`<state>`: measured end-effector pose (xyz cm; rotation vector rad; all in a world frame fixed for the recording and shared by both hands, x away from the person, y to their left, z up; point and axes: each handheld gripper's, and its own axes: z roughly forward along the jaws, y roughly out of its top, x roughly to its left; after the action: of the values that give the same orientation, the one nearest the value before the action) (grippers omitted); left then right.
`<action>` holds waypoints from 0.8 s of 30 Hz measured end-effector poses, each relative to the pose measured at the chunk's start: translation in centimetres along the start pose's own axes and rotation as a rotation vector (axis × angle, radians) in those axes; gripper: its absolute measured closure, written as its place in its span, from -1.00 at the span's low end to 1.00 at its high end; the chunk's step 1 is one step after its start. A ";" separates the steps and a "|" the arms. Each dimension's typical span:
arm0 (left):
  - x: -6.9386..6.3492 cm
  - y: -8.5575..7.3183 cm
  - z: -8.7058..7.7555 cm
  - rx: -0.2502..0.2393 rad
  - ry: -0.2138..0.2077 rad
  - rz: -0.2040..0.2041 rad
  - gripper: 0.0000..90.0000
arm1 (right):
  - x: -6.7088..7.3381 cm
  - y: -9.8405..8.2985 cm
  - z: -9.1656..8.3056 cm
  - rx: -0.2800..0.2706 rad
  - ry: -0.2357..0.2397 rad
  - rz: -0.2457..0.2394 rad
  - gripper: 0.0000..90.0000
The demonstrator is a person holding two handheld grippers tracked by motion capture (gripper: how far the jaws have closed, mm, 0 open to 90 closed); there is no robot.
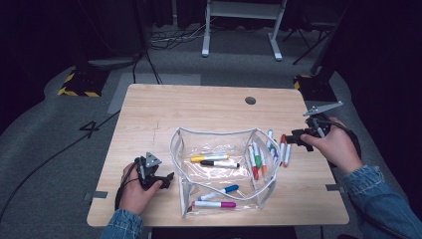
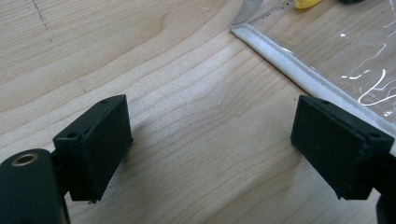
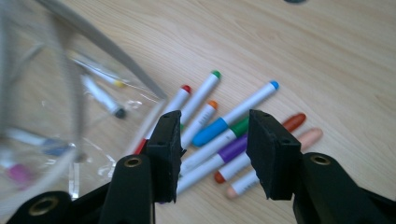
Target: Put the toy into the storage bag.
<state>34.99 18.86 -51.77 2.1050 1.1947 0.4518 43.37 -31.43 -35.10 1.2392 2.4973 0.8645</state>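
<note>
Right gripper (image 3: 212,154) jaws half spread, empty, above loose markers (image 3: 224,135) on the desk (image 1: 209,104) beside clear pouch (image 1: 219,137), left gripper (image 2: 210,144) spread wide, empty, resting by pouch edge

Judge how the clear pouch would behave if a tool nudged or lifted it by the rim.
The clear pouch looks like thin film, wrinkled and sagging, so it would probably flex rather than lift stiffly. The markers inside would likely roll and shift. Nudged on the smooth table, it may slide easily.
</note>
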 end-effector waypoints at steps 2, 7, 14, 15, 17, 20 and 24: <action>0.0 0.0 0.0 0.004 -0.003 0.000 -0.72 | -1.1 -0.8 1.0 0.016 -0.022 0.021 0.26; 0.0 0.0 0.0 0.004 -0.003 0.001 -0.72 | -3.5 -2.6 3.8 0.052 -0.062 0.078 0.26; 0.0 0.0 0.0 0.004 -0.003 0.001 -0.72 | -5.5 -4.4 7.6 0.092 -0.100 0.145 0.25; 0.0 0.0 0.0 0.004 -0.003 0.001 -0.72 | -5.7 -4.6 8.1 0.100 -0.105 0.155 0.26; 0.0 0.0 0.0 0.005 -0.004 0.001 -0.72 | -6.0 -4.9 8.9 0.111 -0.116 0.176 0.26; 0.0 0.0 0.0 0.004 -0.004 0.001 -0.72 | -6.6 -5.3 9.8 0.124 -0.132 0.197 0.26; 0.0 0.0 0.0 0.005 -0.003 0.001 -0.72 | -7.0 -5.8 10.5 0.132 -0.141 0.228 0.29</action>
<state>35.00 18.89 -51.73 2.1097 1.1936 0.4462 48.55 -35.39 -47.37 1.5936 2.3664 0.6412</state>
